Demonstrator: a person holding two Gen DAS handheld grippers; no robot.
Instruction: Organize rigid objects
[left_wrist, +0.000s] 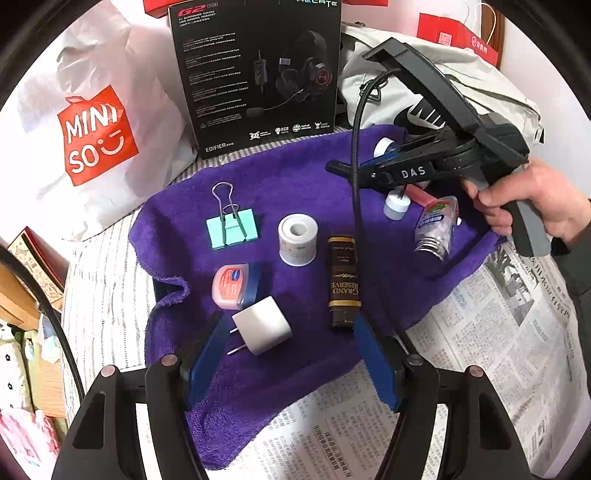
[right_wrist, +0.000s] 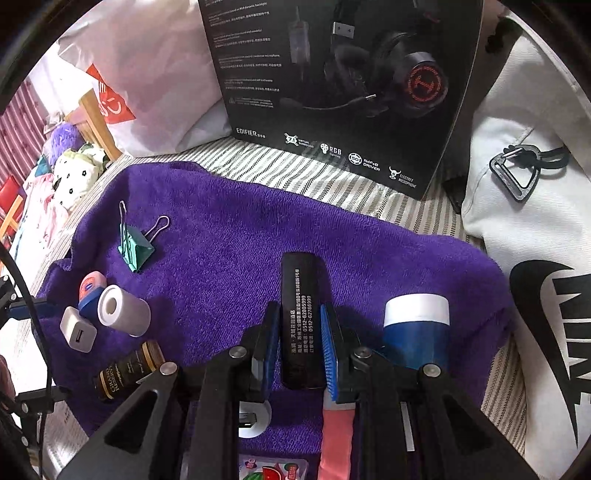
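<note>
One black bar (right_wrist: 301, 317), two tools (right_wrist: 297, 343)

Both views are bright enough and evenly lit, with soft light that makes only weak shadows under the small things on the purple towel (left_wrist: 258, 177). The white shopping bag (left_wrist: 96, 74) is overexposed — its folds almost vanish in glare. The fisheye lens bends straight lines strongly near the edges, and dark round corners close each picture. The centre is sharp; the printed newspaper (left_wrist: 498, 332) gets soft toward the rim — slightly blurred.
</note>
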